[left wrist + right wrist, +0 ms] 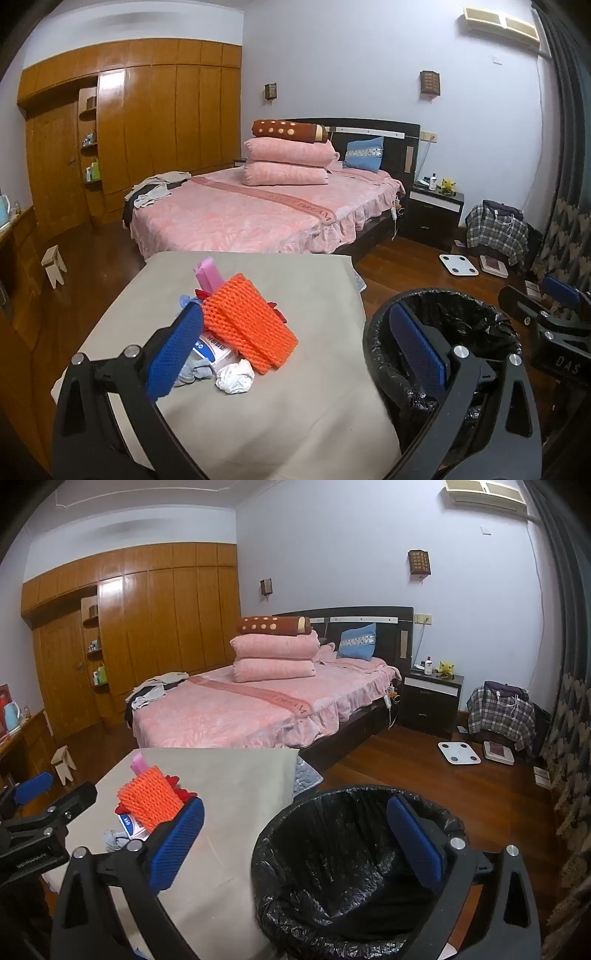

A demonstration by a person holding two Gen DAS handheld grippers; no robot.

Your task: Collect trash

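Note:
A pile of trash lies on a beige-covered table (303,417): an orange foam net (247,325), a crumpled white tissue (235,378), a white and blue box (216,350), a pink item (208,275) and grey scraps. A bin with a black liner (476,321) stands right of the table; it also shows in the right wrist view (332,849). My left gripper (295,354) is open and empty, above the table's near side beside the pile. My right gripper (291,845) is open and empty, over the bin's left rim. The orange net (147,805) shows there too.
A pink bed (258,206) stands behind the table. A dark nightstand (434,210) is at its right. A white scale (458,264) and a plaid-covered heap (496,227) lie on the wood floor. A small stool (55,264) stands at the left.

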